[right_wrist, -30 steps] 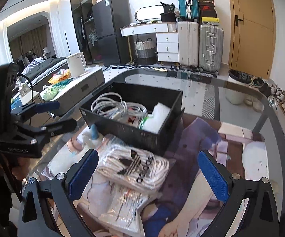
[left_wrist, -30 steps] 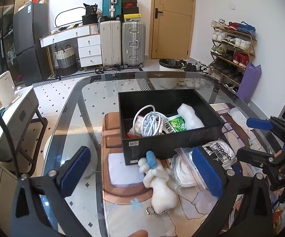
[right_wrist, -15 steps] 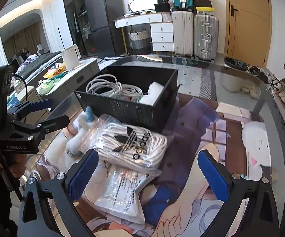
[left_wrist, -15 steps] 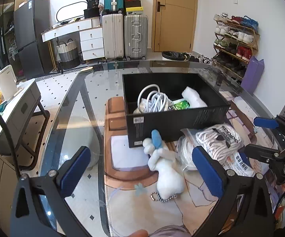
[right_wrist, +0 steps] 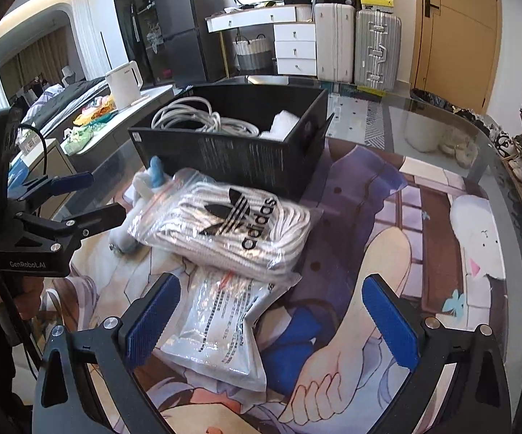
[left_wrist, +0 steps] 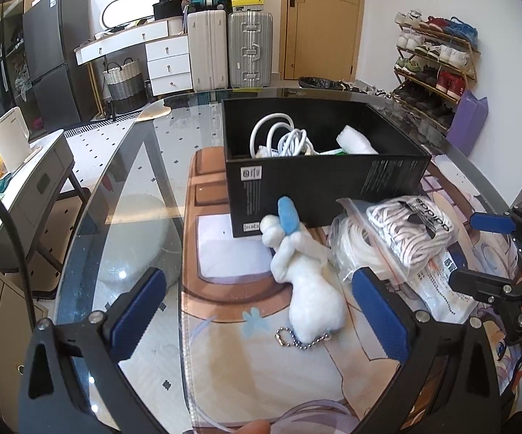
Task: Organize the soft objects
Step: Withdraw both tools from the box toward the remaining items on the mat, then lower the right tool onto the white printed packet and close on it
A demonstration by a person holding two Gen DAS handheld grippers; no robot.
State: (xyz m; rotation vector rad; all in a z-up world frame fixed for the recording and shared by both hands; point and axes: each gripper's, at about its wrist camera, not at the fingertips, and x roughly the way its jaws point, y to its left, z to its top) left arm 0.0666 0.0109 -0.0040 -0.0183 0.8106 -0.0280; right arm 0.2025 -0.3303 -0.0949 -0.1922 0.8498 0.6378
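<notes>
A black box (left_wrist: 319, 177) on the glass table holds white cables (left_wrist: 282, 139) and a white foam piece (left_wrist: 355, 141); it also shows in the right wrist view (right_wrist: 232, 152). A white plush toy with a blue ear and bead chain (left_wrist: 308, 282) lies in front of it, between my left gripper's open fingers. My left gripper (left_wrist: 261, 322) is open and empty. A bagged white adidas rope bundle (right_wrist: 225, 224) lies on a flat white packet (right_wrist: 221, 329), just ahead of my right gripper (right_wrist: 275, 325), which is open and empty.
A printed mat (right_wrist: 405, 253) covers the table's near part. The glass table edge (left_wrist: 91, 217) curves at the left. Suitcases (left_wrist: 232, 50), a drawer desk and a shoe rack (left_wrist: 434, 68) stand behind. A side cabinet with a kettle (left_wrist: 11, 141) is at the left.
Both grippers have pulled back and lower from the box. The plush toy and the bags now sit larger and nearer. Both grippers stay open.
</notes>
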